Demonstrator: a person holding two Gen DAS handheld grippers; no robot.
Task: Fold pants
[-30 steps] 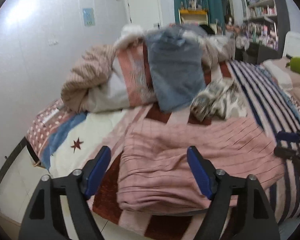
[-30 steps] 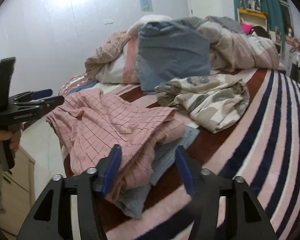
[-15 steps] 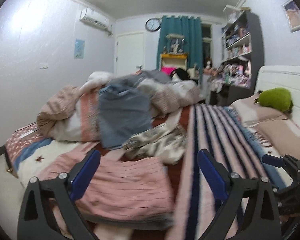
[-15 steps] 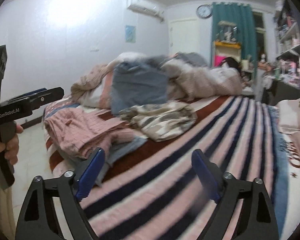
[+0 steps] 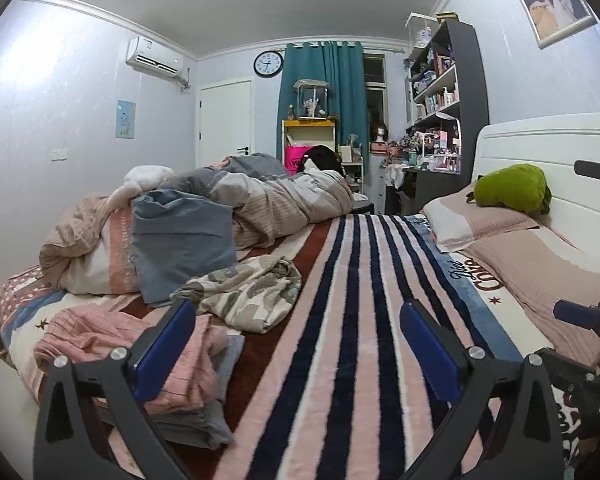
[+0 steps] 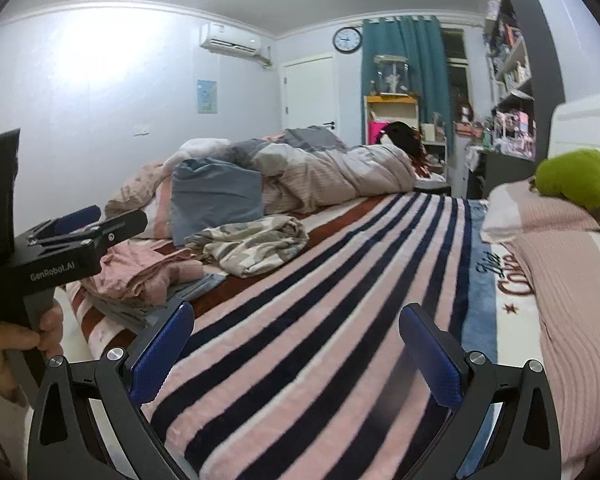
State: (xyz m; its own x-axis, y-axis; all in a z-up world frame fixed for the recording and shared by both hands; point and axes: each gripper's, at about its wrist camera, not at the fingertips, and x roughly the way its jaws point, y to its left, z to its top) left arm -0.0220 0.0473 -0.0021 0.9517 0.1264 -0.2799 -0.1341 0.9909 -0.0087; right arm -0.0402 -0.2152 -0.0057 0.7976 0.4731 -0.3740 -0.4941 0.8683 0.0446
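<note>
Striped blanket [image 5: 360,320] bare ahead, patterned garment [image 5: 248,292] and folded pants [image 5: 140,344] left

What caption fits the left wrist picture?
Open left gripper above the striped blanket, folded pink pants stacked at its left.

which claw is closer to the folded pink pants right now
Left. The left claw hangs open with one finger in front of the pink pants at the bed's edge. The right claw, also open, is over the striped blanket, farther toward the pillows.
</note>
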